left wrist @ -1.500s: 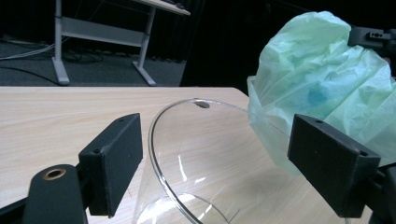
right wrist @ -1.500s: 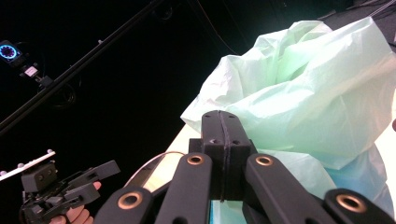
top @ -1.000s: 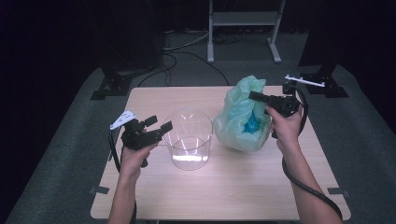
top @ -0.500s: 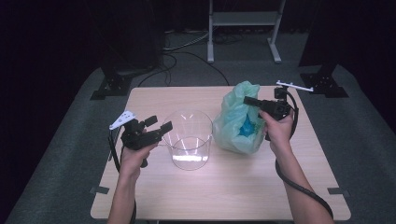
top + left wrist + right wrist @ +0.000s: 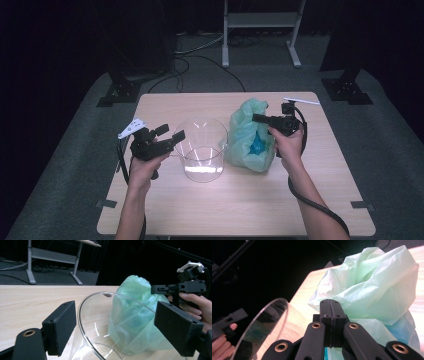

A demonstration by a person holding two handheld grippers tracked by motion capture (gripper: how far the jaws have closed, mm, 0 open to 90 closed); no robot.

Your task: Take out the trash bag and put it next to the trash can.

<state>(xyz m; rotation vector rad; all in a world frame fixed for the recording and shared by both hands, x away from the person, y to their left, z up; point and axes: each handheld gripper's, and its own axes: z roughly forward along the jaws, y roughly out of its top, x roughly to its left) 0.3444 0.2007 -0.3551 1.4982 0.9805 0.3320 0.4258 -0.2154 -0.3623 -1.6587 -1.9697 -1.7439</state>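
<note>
A clear round container (image 5: 200, 149) stands mid-table. My left gripper (image 5: 172, 140) is open, and the container's rim (image 5: 100, 315) passes between its two jaws without being clamped. Right of the container, touching it, slumps a pale green plastic bag (image 5: 248, 136) with something blue inside. My right gripper (image 5: 256, 118) is shut and hovers at the bag's top, pointing left. In the right gripper view its jaws (image 5: 330, 305) are pressed together in front of the bag (image 5: 372, 282), with no plastic seen between them. The left gripper view also shows the bag (image 5: 135, 315) and the other hand's gripper (image 5: 175, 288).
The wooden table (image 5: 240, 210) has bare room in front and at the back. Beyond its far edge are a white metal frame (image 5: 260, 20), black stand bases (image 5: 117, 92) (image 5: 347, 90) and cables (image 5: 200, 55) on the grey floor.
My right gripper has moved left and a little toward the person, from the bag's far right side to over its top. The left gripper and the container have stayed put.
</note>
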